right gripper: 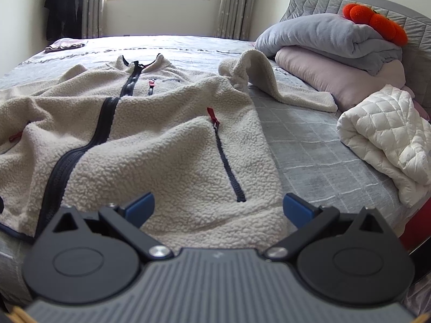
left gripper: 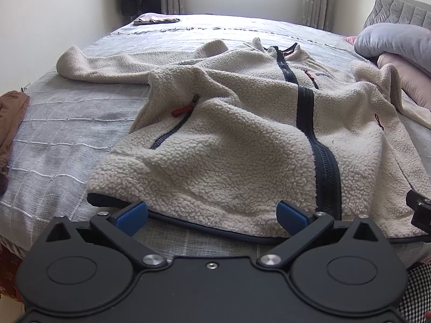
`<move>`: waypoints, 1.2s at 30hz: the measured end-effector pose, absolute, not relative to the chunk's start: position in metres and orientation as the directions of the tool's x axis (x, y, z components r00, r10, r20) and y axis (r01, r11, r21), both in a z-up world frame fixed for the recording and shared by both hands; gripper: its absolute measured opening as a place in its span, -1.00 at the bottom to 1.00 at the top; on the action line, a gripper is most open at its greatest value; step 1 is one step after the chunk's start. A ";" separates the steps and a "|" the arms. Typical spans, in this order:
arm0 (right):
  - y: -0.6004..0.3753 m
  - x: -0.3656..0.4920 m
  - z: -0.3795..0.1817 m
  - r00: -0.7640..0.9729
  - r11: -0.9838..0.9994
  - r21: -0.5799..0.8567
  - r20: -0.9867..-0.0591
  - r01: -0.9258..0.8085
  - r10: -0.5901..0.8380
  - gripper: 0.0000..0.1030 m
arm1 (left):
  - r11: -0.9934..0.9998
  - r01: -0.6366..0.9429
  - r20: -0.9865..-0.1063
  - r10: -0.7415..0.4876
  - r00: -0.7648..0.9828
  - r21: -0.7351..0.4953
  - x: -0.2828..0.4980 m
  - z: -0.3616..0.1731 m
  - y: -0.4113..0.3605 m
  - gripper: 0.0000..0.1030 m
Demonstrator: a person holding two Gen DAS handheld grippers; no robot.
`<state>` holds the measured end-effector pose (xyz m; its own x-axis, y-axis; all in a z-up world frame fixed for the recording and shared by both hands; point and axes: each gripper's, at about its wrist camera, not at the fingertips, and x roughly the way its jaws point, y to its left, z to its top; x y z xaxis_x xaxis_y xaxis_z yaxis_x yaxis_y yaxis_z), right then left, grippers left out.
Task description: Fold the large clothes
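A cream fleece jacket (left gripper: 242, 134) with a dark front zipper (left gripper: 307, 113) lies face up and rumpled on the bed, collar toward the window. Its left sleeve (left gripper: 107, 66) stretches out to the left. In the right wrist view the jacket (right gripper: 150, 140) fills the middle and its other sleeve (right gripper: 274, 83) lies out to the right. My left gripper (left gripper: 212, 216) is open at the dark hem (left gripper: 215, 227), on the jacket's left half. My right gripper (right gripper: 218, 207) is open over the hem's right half, below a pocket zipper (right gripper: 229, 164). Neither holds anything.
The bed has a grey checked cover (left gripper: 62, 134). A brown garment (left gripper: 10, 129) lies at its left edge. Folded grey and pink bedding (right gripper: 331, 53) and a white quilted item (right gripper: 388, 137) lie at the right. A small folded cloth (left gripper: 156, 21) lies near the window.
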<state>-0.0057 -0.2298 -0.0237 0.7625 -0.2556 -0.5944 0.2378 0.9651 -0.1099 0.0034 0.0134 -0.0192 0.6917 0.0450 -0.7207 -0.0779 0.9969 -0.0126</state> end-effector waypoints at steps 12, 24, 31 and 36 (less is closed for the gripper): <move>-0.230 -0.006 -0.024 0.762 0.965 -0.110 -0.594 0.238 -0.256 1.00 | 0.997 -0.073 -0.723 0.039 0.690 -0.015 0.003 -0.018 0.012 1.00; -0.239 0.006 -0.027 0.786 0.988 -0.084 -0.598 0.131 -0.155 1.00 | 0.997 0.069 -0.656 -0.070 0.752 -0.026 0.007 -0.024 0.023 1.00; -0.302 0.027 -0.030 0.683 0.999 0.039 -0.730 -0.004 0.032 1.00 | 0.980 0.197 -0.706 -0.123 0.697 0.023 0.038 -0.018 0.092 1.00; -0.364 0.029 -0.053 0.623 0.961 0.273 -0.760 0.049 0.184 1.00 | 0.977 0.102 -0.750 -0.209 0.628 -0.187 0.069 -0.032 0.165 0.96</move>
